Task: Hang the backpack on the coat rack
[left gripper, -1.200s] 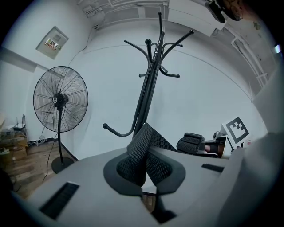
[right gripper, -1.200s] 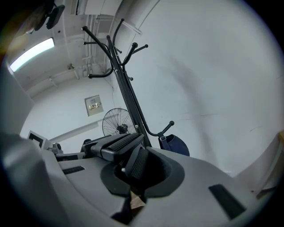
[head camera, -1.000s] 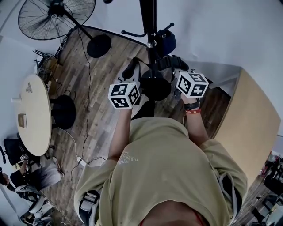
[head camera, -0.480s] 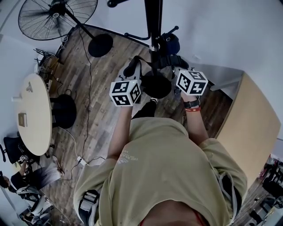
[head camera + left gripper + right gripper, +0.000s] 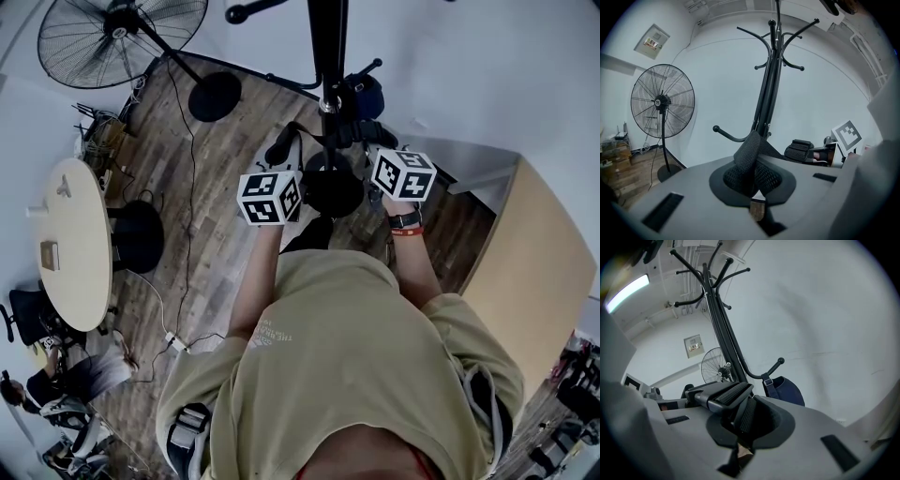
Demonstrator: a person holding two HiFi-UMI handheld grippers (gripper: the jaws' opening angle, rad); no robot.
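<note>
A black backpack [image 5: 333, 185] hangs between my two grippers, right in front of the black coat rack [image 5: 327, 56]. The left gripper [image 5: 754, 190] is shut on a mesh shoulder strap [image 5: 749, 154], which folds up out of its jaws. The right gripper [image 5: 740, 430] is shut on a ribbed webbing strap [image 5: 733, 397] of the backpack. In the head view the left gripper [image 5: 292, 172] and right gripper [image 5: 373, 155] flank the pole at about the same height. The coat rack [image 5: 769, 79] rises with curved hooks overhead, and its top hooks [image 5: 710, 275] are well above both grippers.
A navy bag [image 5: 783, 389] hangs on a low hook of the rack [image 5: 361, 92]. A standing fan [image 5: 122, 37] is at the left by the wall, and a round table [image 5: 70, 244] lies further left. A wooden cabinet [image 5: 534, 272] stands at the right. Cables run across the wood floor [image 5: 187, 225].
Both grippers have drifted a little with the backpack straps still held in them. The rack pole sits slightly further right in the head view.
</note>
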